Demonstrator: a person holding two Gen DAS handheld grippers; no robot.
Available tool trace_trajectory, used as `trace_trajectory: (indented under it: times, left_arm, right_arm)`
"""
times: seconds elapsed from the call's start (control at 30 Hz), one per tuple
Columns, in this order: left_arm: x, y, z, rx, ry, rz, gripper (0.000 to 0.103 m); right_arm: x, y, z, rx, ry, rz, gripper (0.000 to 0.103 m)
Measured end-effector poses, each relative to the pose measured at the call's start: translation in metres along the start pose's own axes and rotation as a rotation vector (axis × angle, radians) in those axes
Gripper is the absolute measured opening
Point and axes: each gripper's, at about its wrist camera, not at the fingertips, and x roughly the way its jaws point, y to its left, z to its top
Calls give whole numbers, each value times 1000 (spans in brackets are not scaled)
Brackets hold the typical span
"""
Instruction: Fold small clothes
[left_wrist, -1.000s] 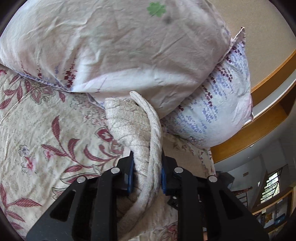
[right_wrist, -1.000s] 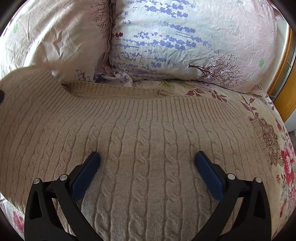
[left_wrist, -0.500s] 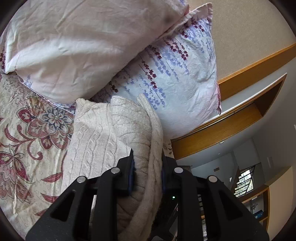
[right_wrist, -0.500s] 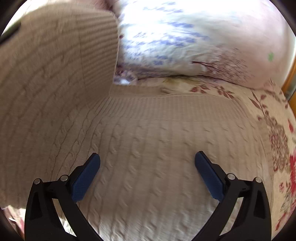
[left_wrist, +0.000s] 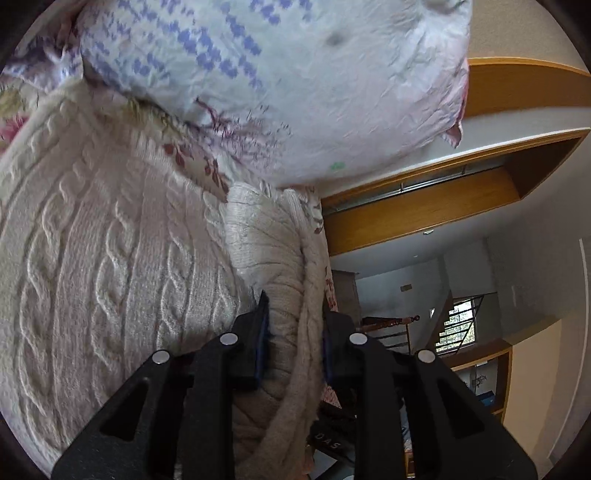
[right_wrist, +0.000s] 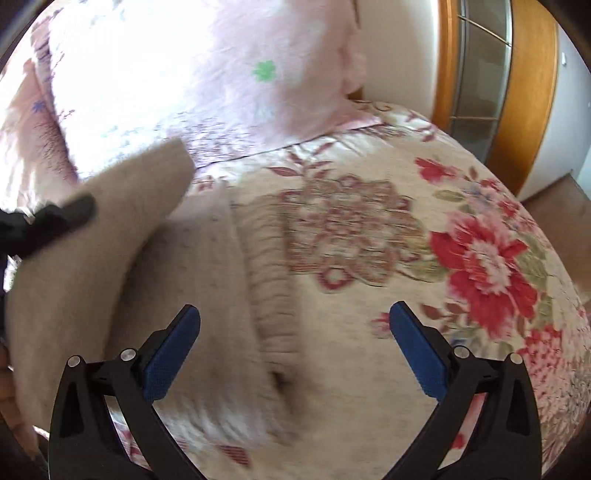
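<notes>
Lying on the floral bedspread (right_wrist: 369, 177) below the pillow (left_wrist: 295, 74), the cream sweater (left_wrist: 92, 277) has one bunched edge lifted across its body, pinched in the left gripper (left_wrist: 293, 347), whose jaws are opening. Letting go before the flap lies flat could leave it slumped and crooked. The right gripper (right_wrist: 295, 347), jaws spread and empty, hangs above the hem and pins nothing, so the base may drag.

Left gripper (left_wrist: 293, 332) is pinching a bunched fold of knit, jaws starting to ease apart; right gripper (right_wrist: 295, 339) is hanging wide, empty.
</notes>
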Motion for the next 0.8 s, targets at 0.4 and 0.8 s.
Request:
trace_trajectory:
  times: [0.4,0.8]
  left_arm:
    - [-77,-39,-15,228,-142,-19,87]
    - [-145,6,-61,536,-414,613,101]
  right_arm:
    - [-7,-55,9,133,-15,114,102]
    - [15,-48,34,358,180,557,67]
